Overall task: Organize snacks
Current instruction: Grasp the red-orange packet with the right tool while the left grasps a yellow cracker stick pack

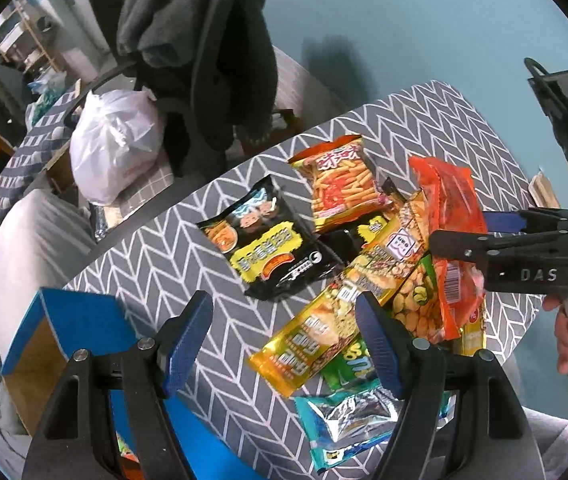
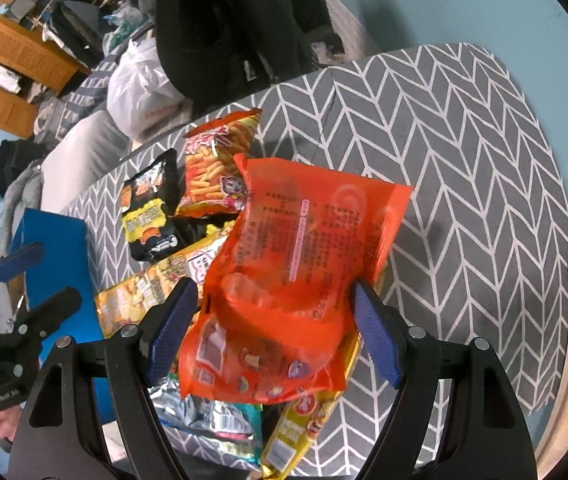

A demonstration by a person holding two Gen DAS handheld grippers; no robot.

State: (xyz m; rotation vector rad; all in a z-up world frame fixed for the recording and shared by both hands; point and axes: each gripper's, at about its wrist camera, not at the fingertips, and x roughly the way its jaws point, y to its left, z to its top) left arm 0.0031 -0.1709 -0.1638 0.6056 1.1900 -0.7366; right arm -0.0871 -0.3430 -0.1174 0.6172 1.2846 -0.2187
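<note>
Right wrist view: an orange snack packet (image 2: pixel 296 280) is shown between the spread fingers of the right gripper (image 2: pixel 274 332). The blue pads (image 2: pixel 376 336) stand wide on either side, and contact with the packet cannot be confirmed; the motion blur on its upper half suggests it is loose rather than clamped. In the left wrist view the same packet (image 1: pixel 450 216) is seen propped steeply over the heap, with the right gripper (image 1: pixel 480 232) reaching in from the side.

The left gripper (image 1: pixel 284 340) is presented released and holding nothing, poised over the herringbone tablecloth (image 1: pixel 144 256) just beside a long gold packet (image 1: pixel 340 304). A blue box (image 1: pixel 72 320) with an open wooden interior lies near the table edge — judged to be the likely destination for the snacks. A black packet (image 1: pixel 268 240) and a packet of orange sticks (image 1: pixel 340 184) lie flat farther back; a silver-and-teal packet (image 1: pixel 348 420) lies nearest the camera.

Risks are judged as follows:
- The orange packet is slick and air-filled; if the fingers are closed on its bulge rather than a seam, it may squirt out.
- The heap is overlapped — a lifted packet may drag the gold one or a neighbour toward the table edge.
- The two grippers are near each other, so a collision is possible.
</note>
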